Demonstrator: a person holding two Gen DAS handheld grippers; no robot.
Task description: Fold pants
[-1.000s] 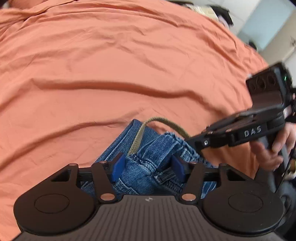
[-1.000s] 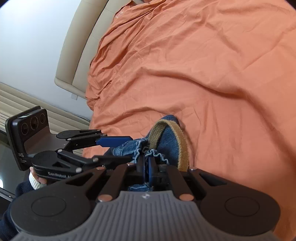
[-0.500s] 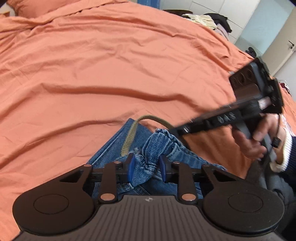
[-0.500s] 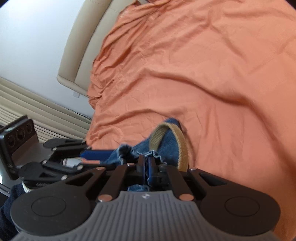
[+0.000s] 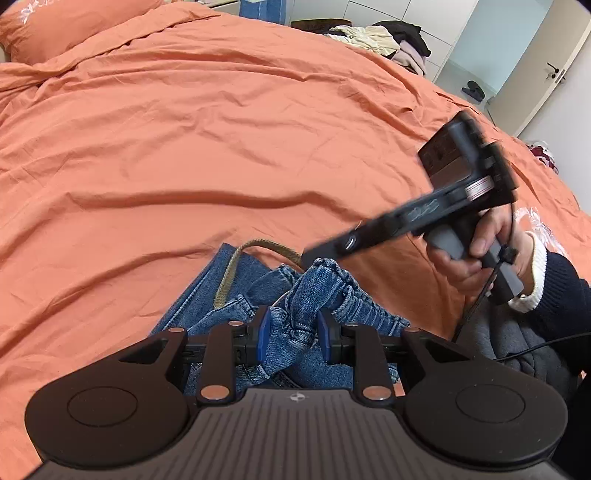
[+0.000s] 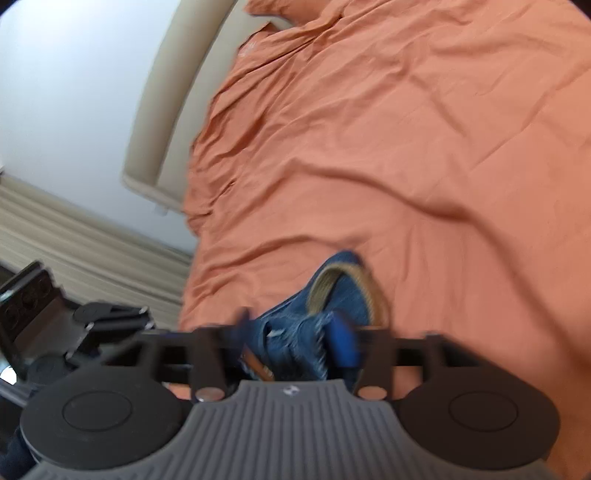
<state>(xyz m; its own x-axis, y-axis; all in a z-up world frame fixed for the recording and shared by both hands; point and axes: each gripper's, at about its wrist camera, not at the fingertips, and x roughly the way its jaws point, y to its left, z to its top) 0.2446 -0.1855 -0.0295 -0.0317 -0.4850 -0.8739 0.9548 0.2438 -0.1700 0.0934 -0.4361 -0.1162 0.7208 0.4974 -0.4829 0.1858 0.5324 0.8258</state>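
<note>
Blue denim pants (image 5: 295,295) with an olive webbing belt (image 5: 225,280) lie bunched at the near edge of an orange bed. My left gripper (image 5: 291,334) is shut on a fold of the denim waistband, blue pads pressing it from both sides. My right gripper (image 6: 291,336) is open in its own blurred view, with the bunched pants (image 6: 295,328) and belt loop (image 6: 325,284) lying between its spread fingers. In the left wrist view the right gripper (image 5: 332,247) hovers just right of the bunched denim, held by a hand.
The orange bedsheet (image 5: 221,129) stretches ahead, with a pillow (image 5: 74,26) at the far left. A pile of clothes (image 5: 384,37) lies beyond the far edge. A beige headboard (image 6: 166,110) shows in the right wrist view. The left gripper's body (image 6: 55,317) shows at left.
My left gripper closed onto the denim fold. My right gripper, earlier shut on the waistband, has opened and is moving, blurred.
</note>
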